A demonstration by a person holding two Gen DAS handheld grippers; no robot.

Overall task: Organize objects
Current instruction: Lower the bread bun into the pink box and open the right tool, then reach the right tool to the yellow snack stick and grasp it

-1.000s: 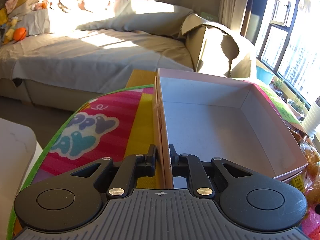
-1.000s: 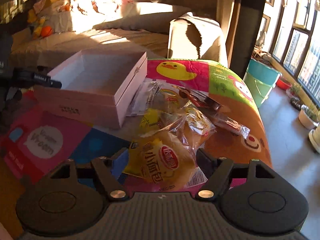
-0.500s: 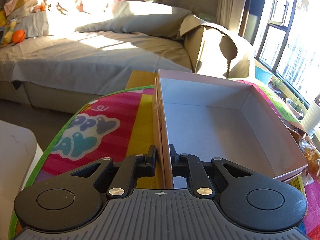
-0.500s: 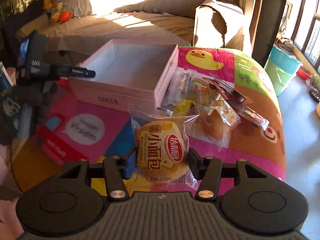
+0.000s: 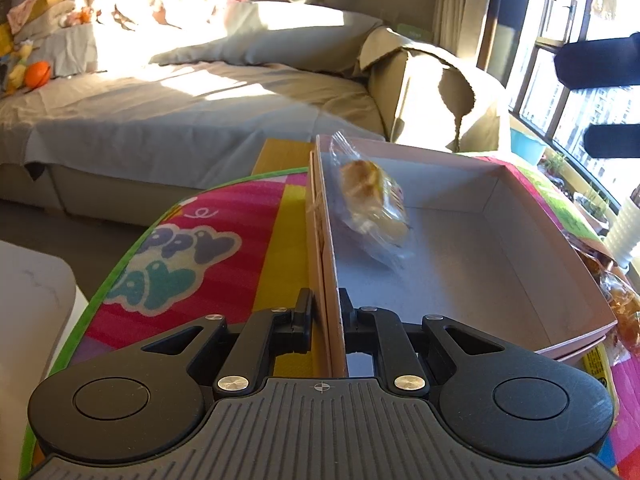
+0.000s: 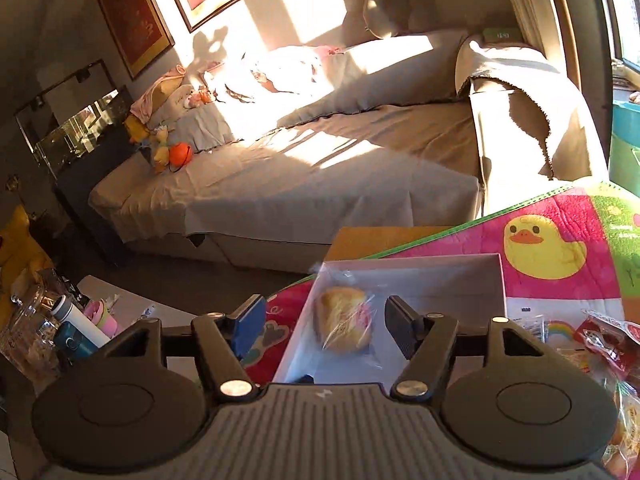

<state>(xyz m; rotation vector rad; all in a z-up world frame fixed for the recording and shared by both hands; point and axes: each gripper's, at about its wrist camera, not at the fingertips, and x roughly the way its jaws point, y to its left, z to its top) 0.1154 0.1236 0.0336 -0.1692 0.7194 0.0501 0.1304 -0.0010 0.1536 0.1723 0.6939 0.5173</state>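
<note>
Mid-drop over the box (image 5: 460,264): wrapped bun (image 5: 372,204) tumbling inside near the left wall, clear of the opening right gripper (image 6: 322,326). Left gripper (image 5: 325,312) clamped on that wall. Risks: bouncing out, wrapper snagging the rim, box shifting on the surface (image 5: 224,248).

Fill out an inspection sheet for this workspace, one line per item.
Surface: colourful play mat with duck print, part bare.
Job's things: wrapped bun in the pink box, blurred, not gripped; more snack packets beside the box.
Clutter: bottles and cups on a side table.
Grippers: left gripper shut on the box's wall; right gripper opening above the bun, pads clear of it.
Cables: nothing seen.
Surroundings: covered sofa, orange ball, windows, framed pictures.
</note>
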